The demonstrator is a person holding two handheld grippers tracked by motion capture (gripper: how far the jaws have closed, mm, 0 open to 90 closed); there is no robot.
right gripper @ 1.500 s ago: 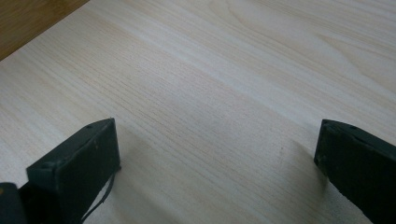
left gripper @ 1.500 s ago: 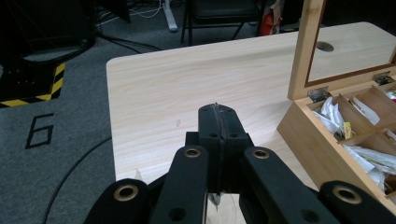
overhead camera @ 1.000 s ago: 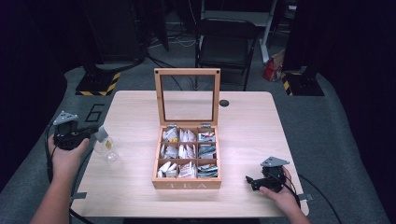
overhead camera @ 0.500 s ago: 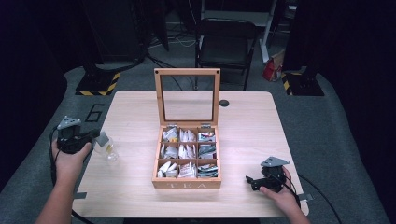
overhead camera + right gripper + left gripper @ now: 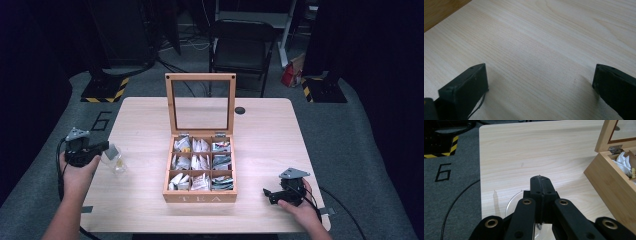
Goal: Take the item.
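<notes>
Cup [image 5: 116,162] in left gripper [image 5: 102,148] (jaws pinching its rim) beside tea box [image 5: 200,197].

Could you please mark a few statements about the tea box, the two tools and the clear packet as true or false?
1. The lid of the tea box stands open. True.
2. The left tool has its jaws wide apart. False: they are shut, pinching the edge of a clear packet.
3. The right tool is open, with bare table between its jaws. True.
4. The clear packet lies inside the tea box. False: it is at the table's left side, apart from the box, at the left tool.
5. The box compartments hold tea bags. True.
6. The right tool grips the front wall of the box. False: it is on the table to the right of the box, holding nothing.
</notes>
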